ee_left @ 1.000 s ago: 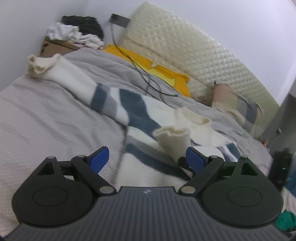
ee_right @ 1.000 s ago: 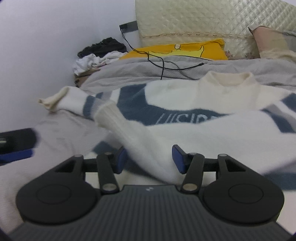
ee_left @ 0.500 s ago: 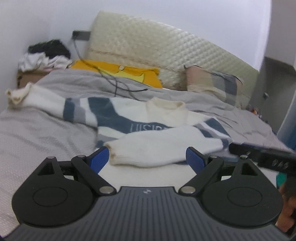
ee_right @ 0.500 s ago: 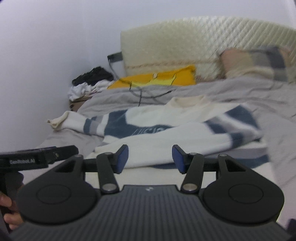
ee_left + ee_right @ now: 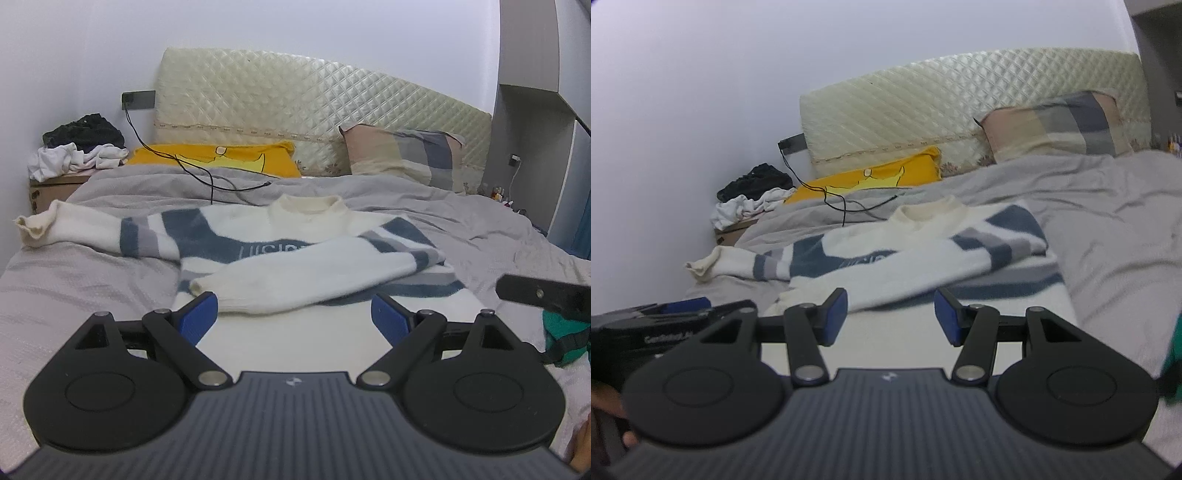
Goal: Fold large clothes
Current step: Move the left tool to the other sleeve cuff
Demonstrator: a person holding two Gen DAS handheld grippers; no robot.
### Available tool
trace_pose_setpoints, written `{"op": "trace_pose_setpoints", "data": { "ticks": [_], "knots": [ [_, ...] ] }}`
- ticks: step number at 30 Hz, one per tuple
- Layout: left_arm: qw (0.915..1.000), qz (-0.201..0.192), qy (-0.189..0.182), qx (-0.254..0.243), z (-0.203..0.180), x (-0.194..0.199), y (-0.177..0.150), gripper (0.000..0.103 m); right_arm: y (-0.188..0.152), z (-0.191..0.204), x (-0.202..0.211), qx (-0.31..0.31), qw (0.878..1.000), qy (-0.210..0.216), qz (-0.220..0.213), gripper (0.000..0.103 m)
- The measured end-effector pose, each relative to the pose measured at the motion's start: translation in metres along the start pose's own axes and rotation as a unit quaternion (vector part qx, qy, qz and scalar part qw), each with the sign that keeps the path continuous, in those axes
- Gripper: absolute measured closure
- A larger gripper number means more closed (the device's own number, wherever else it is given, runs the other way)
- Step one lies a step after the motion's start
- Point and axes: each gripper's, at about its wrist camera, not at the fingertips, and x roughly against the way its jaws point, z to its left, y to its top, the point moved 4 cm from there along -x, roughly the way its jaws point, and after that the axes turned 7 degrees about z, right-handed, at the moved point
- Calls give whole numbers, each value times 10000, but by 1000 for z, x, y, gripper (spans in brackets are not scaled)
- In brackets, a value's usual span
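Observation:
A white sweater with blue and grey stripes (image 5: 291, 251) lies flat on the grey bed, collar toward the headboard. Its right sleeve (image 5: 306, 280) is folded across the chest; its left sleeve (image 5: 74, 225) stretches out to the left. It also shows in the right wrist view (image 5: 886, 258). My left gripper (image 5: 293, 319) is open and empty, held back above the sweater's hem. My right gripper (image 5: 890, 314) is open and empty, also back from the sweater. The right gripper's body (image 5: 543, 295) shows at the right of the left wrist view.
A cream quilted headboard (image 5: 314, 122), a yellow pillow (image 5: 221, 158) with a black cable (image 5: 207, 177) and a checked pillow (image 5: 402, 155) lie at the bed's head. A clothes pile (image 5: 77, 147) sits on a box at left. A green item (image 5: 561, 336) is at right.
Both grippers have pulled back and risen from the sweater. The right sleeve, lifted a second ago, now lies across the chest, let go.

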Motion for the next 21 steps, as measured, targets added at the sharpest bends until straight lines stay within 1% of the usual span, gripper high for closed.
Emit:
{"op": "trace_pose_setpoints", "data": {
  "ticks": [6, 8, 10, 11, 12, 13, 17, 21],
  "knots": [
    [9999, 99, 97, -12, -2, -2, -3, 10, -6, 0, 7, -55, 10000, -73, -5, 48],
    [9998, 144, 117, -29, -2, -4, -3, 10, -7, 1, 7, -35, 9999, -108, 3, 46],
    [9997, 192, 172, -48, -1, -8, -4, 10, -8, 2, 9, 6, 9999, -123, -15, 35],
    [9996, 213, 199, -47, 0, -9, -4, 10, -8, 2, 10, 31, 9999, -122, -38, 32],
    [9995, 229, 226, -32, 1, -10, -4, 10, -8, 3, 10, 57, 9999, -113, -50, 22],
    [9994, 248, 246, -1, 3, -12, -4, 10, -8, 3, 10, 78, 9999, -107, -58, 15],
    [9985, 424, 307, 149, 14, -27, 2, 10, -8, -1, 5, 49, 9999, -157, 14, 15],
    [9969, 633, 418, 213, 32, -52, 24, 10, -9, -10, -4, -173, 9997, -102, 132, 15]
  ]
}}
